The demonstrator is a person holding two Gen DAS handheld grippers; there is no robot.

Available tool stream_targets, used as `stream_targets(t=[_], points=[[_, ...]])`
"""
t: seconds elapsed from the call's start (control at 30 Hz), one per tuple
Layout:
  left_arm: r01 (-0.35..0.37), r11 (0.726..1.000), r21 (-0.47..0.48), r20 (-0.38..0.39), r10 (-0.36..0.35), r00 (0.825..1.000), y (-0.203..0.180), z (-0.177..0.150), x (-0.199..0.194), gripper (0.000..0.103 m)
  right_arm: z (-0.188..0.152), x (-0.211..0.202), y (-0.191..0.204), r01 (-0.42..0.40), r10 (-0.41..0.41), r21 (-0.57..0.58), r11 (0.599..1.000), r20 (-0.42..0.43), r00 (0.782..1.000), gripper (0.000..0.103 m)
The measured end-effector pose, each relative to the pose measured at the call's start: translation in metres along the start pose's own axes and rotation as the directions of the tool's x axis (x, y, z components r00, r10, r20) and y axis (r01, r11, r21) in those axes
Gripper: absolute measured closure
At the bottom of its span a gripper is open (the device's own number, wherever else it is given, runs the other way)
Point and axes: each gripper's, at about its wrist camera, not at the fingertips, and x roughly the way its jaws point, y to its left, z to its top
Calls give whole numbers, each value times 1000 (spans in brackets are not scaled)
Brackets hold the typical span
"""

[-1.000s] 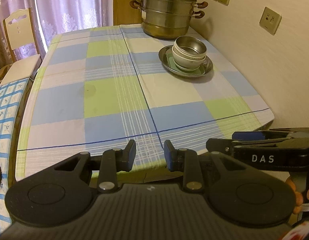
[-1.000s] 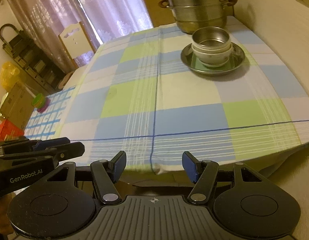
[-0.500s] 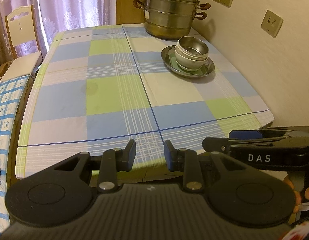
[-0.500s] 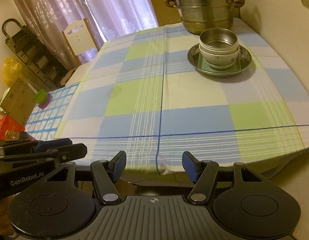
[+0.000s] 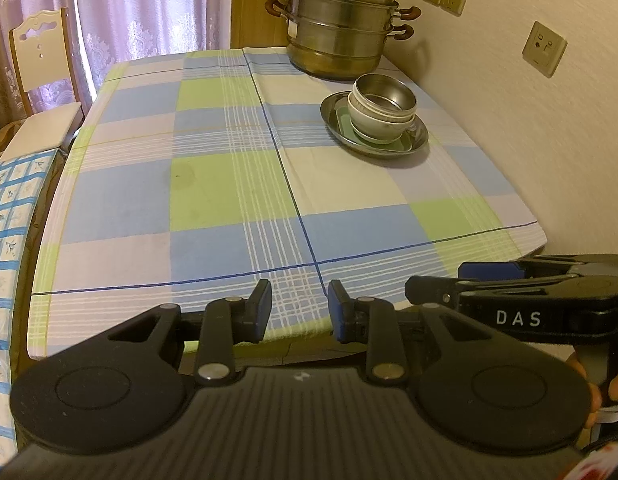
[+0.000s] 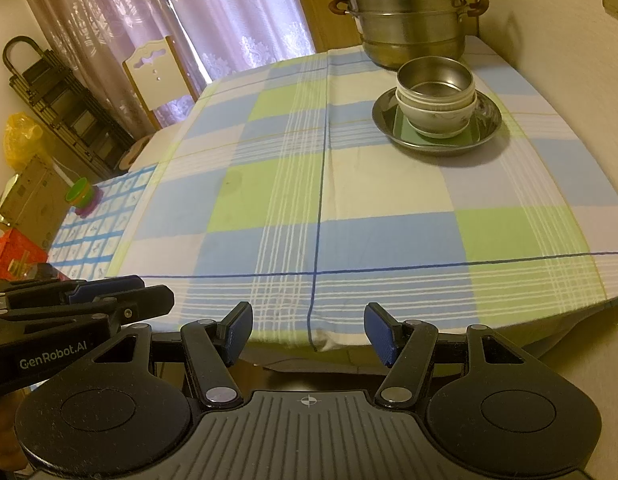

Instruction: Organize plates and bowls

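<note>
A stack of bowls (image 5: 383, 108) (image 6: 437, 98), a steel one nested on top of white ones, sits on a green square plate inside a round steel plate (image 5: 341, 132) (image 6: 489, 128) at the table's far right. My left gripper (image 5: 299, 312) is open and empty over the table's near edge. My right gripper (image 6: 309, 330) is open wider and empty, also at the near edge. Each gripper shows from the side in the other's view: the right one (image 5: 509, 292), the left one (image 6: 89, 300).
A large steel steamer pot (image 5: 341, 36) (image 6: 409, 12) stands behind the stack by the wall (image 5: 529, 120). A checked cloth (image 5: 229, 184) covers the table. A chair (image 5: 37, 92) and a lower checked surface (image 6: 97, 216) are to the left.
Both grippers have come a little closer to the table and higher, so the bowl stack looks larger. Their jaws have not changed.
</note>
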Motion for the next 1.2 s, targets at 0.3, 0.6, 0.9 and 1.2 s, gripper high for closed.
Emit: stream_targets(t=[0.3, 0.6, 0.9, 1.2], points=[[1, 1000, -1, -1, -1, 1000, -1, 1, 1, 76, 0, 0, 0, 0, 0, -1, 1000, 0, 1000, 41], [2, 1000, 0, -1, -2, 1000, -2, 2, 1, 76, 1, 0, 0, 1, -1, -2, 1000, 1, 1000, 41], [2, 1000, -1, -1, -2, 1000, -2, 2, 1, 76, 1, 0, 0, 1, -1, -3, 1000, 1, 1000, 41], [3, 1000, 0, -1, -3, 1000, -2, 2, 1, 76, 1, -1, 0, 2, -2, -2, 1000, 1, 1000, 41]])
